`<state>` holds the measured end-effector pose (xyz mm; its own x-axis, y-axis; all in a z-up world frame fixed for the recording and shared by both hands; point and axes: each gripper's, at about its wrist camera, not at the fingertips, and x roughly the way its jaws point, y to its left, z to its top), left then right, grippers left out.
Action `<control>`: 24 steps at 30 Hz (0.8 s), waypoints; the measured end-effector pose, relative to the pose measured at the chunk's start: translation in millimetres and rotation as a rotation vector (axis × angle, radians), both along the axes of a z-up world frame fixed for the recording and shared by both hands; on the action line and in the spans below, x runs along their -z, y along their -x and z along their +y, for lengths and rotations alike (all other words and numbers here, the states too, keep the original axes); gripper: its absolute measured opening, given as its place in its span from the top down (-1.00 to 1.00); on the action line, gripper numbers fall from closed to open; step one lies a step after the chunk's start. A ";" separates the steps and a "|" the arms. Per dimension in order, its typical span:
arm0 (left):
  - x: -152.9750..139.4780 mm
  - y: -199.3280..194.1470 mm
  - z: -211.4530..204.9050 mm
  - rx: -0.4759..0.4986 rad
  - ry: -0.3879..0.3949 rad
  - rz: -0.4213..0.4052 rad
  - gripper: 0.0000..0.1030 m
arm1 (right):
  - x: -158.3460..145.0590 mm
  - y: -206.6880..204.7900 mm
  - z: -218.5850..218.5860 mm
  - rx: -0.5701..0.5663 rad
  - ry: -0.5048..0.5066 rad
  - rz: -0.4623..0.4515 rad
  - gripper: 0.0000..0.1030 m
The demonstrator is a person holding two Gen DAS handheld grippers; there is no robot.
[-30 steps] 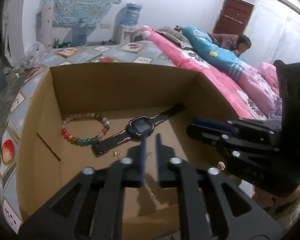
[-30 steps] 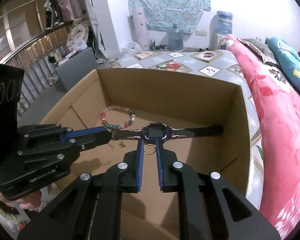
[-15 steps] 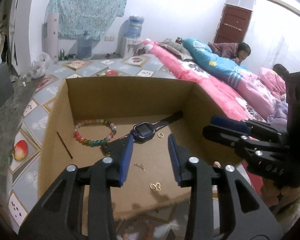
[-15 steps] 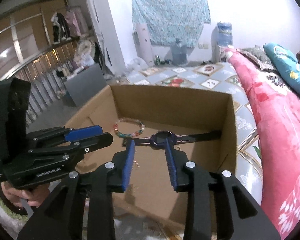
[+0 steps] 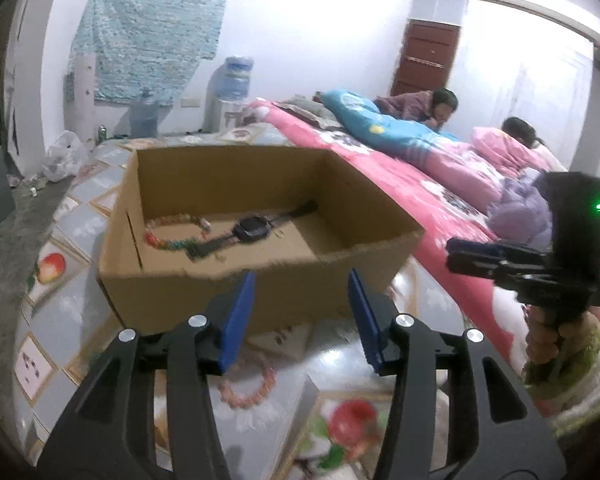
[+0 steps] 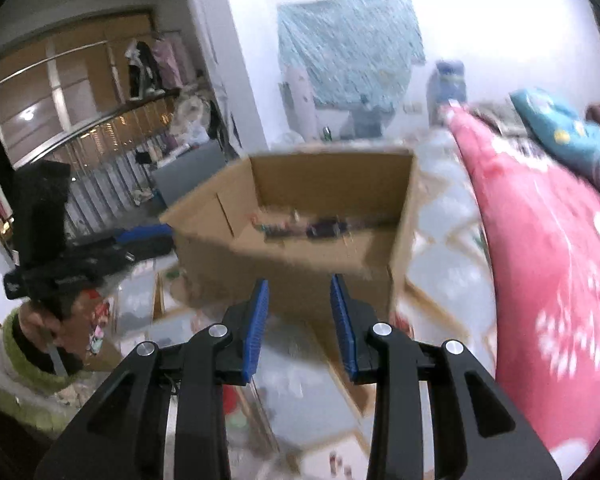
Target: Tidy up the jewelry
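An open cardboard box (image 5: 180, 292) stands on the tiled floor and holds a multicoloured bead bracelet (image 5: 172, 238), a dark smartwatch (image 5: 252, 227) and small gold pieces. The box also shows, blurred, in the right wrist view (image 6: 284, 272). A pink bead bracelet (image 5: 246, 388) lies on the floor in front of the box. My left gripper (image 5: 302, 300) is open and empty, above that bracelet and short of the box. My right gripper (image 6: 299, 302) is open and empty, also pulled back from the box; it shows at the right of the left wrist view (image 5: 512, 260).
A bed with a pink quilt (image 5: 440, 200) runs along the right, with two people on it. A water dispenser (image 5: 228, 96) and bottles stand by the far wall. Floor tiles (image 5: 52, 268) surround the box. A railing (image 6: 100, 160) and clutter are on the left.
Both grippers opened and drew back up and out of the box. The small ring held by the right gripper was left inside. The pink bracelet on the floor came into view.
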<state>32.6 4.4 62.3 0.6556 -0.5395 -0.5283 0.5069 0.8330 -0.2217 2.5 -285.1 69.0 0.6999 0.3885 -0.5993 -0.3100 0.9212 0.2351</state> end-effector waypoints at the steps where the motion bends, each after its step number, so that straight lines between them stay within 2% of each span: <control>1: 3.8 3.5 -2.2 0.010 -0.001 0.008 0.07 | 7.5 1.5 -3.1 0.010 -0.007 0.028 0.38; 5: 21.5 7.9 -13.6 0.028 -0.016 0.049 0.06 | 35.1 1.6 -7.9 0.042 -0.019 0.121 0.38; 9: 42.5 4.4 -31.8 0.052 -0.038 0.103 0.07 | 50.3 -5.1 -3.9 0.049 -0.021 0.157 0.38; 13: 62.5 2.1 -55.1 0.066 -0.124 0.106 0.07 | 61.5 -12.6 5.3 0.037 -0.005 0.174 0.40; 19: 73.0 -2.6 -73.5 0.101 -0.158 0.101 0.07 | 76.9 -23.4 16.8 0.017 0.026 0.204 0.48; 20: 73.9 -3.7 -75.4 0.108 -0.159 0.099 0.08 | 78.8 -24.7 16.7 0.019 0.026 0.209 0.49; 24: 76.6 -8.4 -88.5 0.160 -0.176 0.074 0.33 | 85.2 -30.4 14.0 0.034 0.016 0.228 0.56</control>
<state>41.1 -84.1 -14.3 0.5254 -0.5290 -0.6664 0.6234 0.7724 -0.1216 32.9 -271.2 -16.2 0.5584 0.3563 -0.7492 -0.2198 0.9344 0.2805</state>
